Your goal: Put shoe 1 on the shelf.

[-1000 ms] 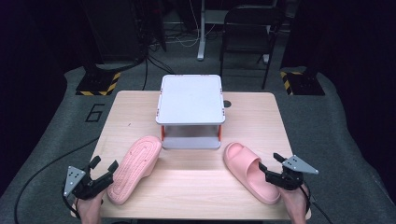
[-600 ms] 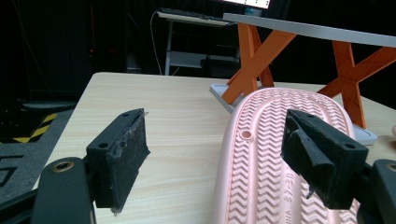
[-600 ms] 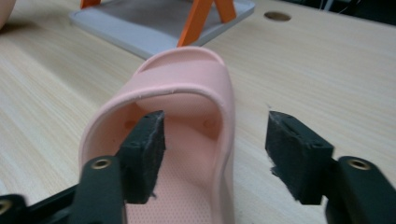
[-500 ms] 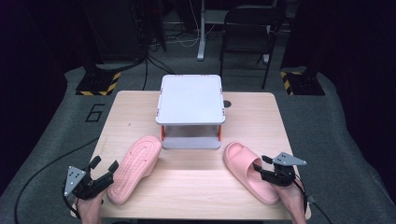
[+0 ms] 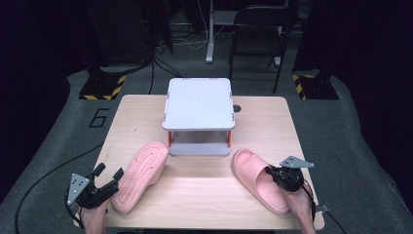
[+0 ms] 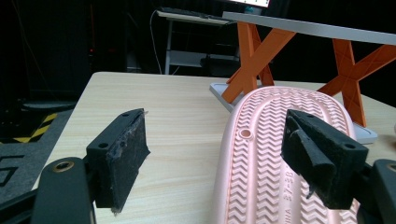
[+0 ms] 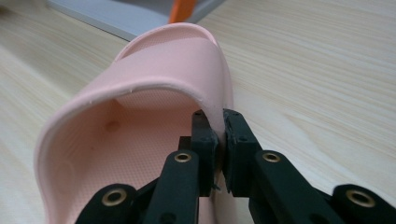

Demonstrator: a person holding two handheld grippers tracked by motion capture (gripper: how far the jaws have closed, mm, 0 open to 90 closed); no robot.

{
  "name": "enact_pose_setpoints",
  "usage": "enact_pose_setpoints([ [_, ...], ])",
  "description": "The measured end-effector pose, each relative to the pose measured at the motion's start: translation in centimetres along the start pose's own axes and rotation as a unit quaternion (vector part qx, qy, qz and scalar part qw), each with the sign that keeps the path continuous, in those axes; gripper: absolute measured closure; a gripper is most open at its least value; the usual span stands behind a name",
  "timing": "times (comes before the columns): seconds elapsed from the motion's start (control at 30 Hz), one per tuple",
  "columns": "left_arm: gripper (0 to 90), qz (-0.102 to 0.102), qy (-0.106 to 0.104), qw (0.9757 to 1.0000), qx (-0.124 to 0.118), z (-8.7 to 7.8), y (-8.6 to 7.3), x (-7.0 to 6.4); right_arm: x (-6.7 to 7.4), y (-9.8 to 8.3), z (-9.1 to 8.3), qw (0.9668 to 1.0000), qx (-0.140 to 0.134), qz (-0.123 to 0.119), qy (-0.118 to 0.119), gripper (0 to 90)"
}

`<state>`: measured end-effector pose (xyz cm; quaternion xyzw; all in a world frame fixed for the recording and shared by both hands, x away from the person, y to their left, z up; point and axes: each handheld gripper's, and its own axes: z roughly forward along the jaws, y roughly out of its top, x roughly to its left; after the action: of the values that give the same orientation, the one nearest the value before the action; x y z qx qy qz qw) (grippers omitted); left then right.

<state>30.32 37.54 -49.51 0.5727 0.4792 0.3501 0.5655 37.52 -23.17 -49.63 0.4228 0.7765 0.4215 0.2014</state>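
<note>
Lower right of the high view: the right gripper (image 5: 281, 176) is seen clamped on the strap edge of the upright pink rubber slipper (image 5: 255, 178). In the right gripper view the pads (image 7: 205, 140) are pressed on either side of the strap's thin wall; the jaws have just been closing onto it. This slipper lies sole down on the light wooden table (image 5: 204, 190), toe toward the frame centre.

Lower left: the left gripper (image 5: 113, 179) is held with jaws wide apart, nothing between the pads (image 6: 122, 149). It is placed just beside the heel end of the overturned pink rubber slipper (image 5: 140, 175), whose zigzag-ribbed sole (image 6: 275, 154) faces up. Contact with it cannot be told.

Farther up, at frame centre: a white two-tier rack with orange cross-braced legs (image 5: 198, 114) stands on the table, both slippers lying just in front of its lower shelf.
</note>
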Motion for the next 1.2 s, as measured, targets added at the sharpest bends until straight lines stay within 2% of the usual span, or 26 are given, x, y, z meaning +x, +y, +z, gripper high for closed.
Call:
enact_pose_setpoints([
  [0.03,22.4,0.001,0.000,1.0000,0.000,0.0,0.0,0.0,0.4,0.2,0.0,0.9999,-0.001,-0.009,0.005,84.7],
  [0.2,22.4,0.003,0.000,1.0000,0.000,0.0,0.1,-0.2,3.2,2.0,1.2,0.9997,-0.015,-0.010,0.017,84.7],
  [0.23,22.3,0.004,0.000,1.0000,-0.001,0.0,0.1,-0.2,3.7,2.6,1.7,0.9996,-0.014,-0.014,0.018,84.6],
  [0.37,22.4,0.003,0.000,1.0000,-0.006,-0.2,0.3,-0.2,6.0,5.0,4.5,0.9996,-0.024,-0.003,0.013,84.7],
  [0.47,23.7,0.004,-0.012,0.9998,-0.015,-0.5,1.2,-0.7,7.5,6.5,6.9,0.9996,-0.030,-0.002,0.003,84.6],
  [0.57,24.7,0.010,-0.040,0.9986,-0.033,-0.2,3.1,-2.2,8.5,7.3,9.1,0.9992,-0.032,0.021,0.000,84.6],
  [0.63,24.6,0.020,-0.056,0.9978,-0.030,0.4,4.5,-3.3,9.2,7.7,10.2,0.9987,-0.034,0.037,-0.003,84.6],
  [0.77,23.9,0.029,-0.092,0.9953,-0.008,2.6,7.0,-5.5,10.3,8.6,12.0,0.9976,-0.045,0.049,-0.021,84.6],
  [0.8,23.9,0.038,-0.100,0.9942,0.002,3.4,7.6,-6.0,10.5,8.8,12.2,0.9973,-0.045,0.055,-0.020,84.6],
  [0.83,23.9,0.046,-0.104,0.9935,0.011,4.3,8.1,-6.6,10.6,8.9,12.6,0.9974,-0.047,0.050,-0.023,84.6],
  [0.9,23.9,0.073,-0.114,0.9901,0.036,6.0,9.1,-7.7,11.0,9.3,13.1,0.9970,-0.048,0.055,-0.028,84.5],
  [0.93,23.9,0.088,-0.121,0.9871,0.056,7.6,9.8,-8.7,11.2,9.4,13.5,0.9967,-0.050,0.054,-0.034,84.5],
  [1.0,24.9,0.093,-0.123,0.9863,0.059,8.2,10.1,-9.1,11.4,9.6,13.8,0.9964,-0.047,0.058,-0.041,84.5],
  [1.17,28.3,0.120,-0.138,0.9790,0.090,12.3,11.3,-10.6,11.7,9.8,14.4,0.9939,-0.062,0.078,-0.047,84.4],
  [1.2,28.3,0.120,-0.137,0.9784,0.098,13.2,11.3,-10.7,11.7,9.8,14.6,0.9934,-0.063,0.083,-0.049,84.3],
])
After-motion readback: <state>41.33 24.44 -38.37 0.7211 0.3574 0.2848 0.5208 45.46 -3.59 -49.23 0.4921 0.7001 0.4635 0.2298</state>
